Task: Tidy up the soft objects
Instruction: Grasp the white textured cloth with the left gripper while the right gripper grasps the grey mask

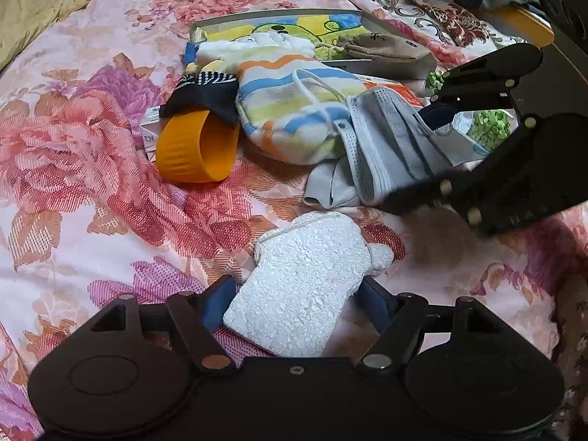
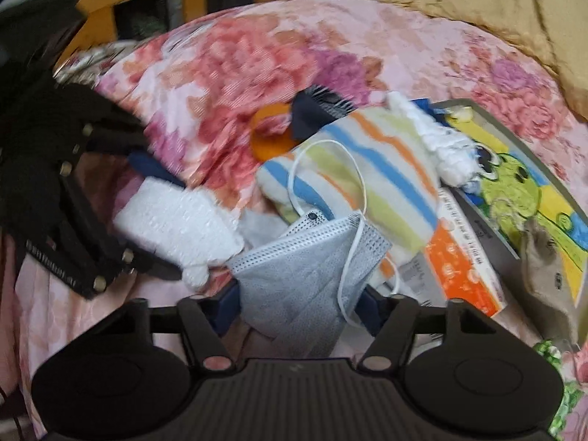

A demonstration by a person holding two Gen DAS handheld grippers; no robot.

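Left tongs (image 1: 294, 299) around bumpy white foam pad (image 1: 305, 286).

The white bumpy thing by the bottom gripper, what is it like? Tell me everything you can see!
The white bumpy thing looks like a soft mitten-shaped pad, maybe a bath mitt, with a pebbly, foamy surface. It has a wide body, a small thumb-like bump on one side and a thin white cord looped round its far end. It lies flat and slanted on the pink flowery bedspread, apart from the pile of cloths. Its near end sits between the blue fingers of the left gripper; whether they press it cannot be told.
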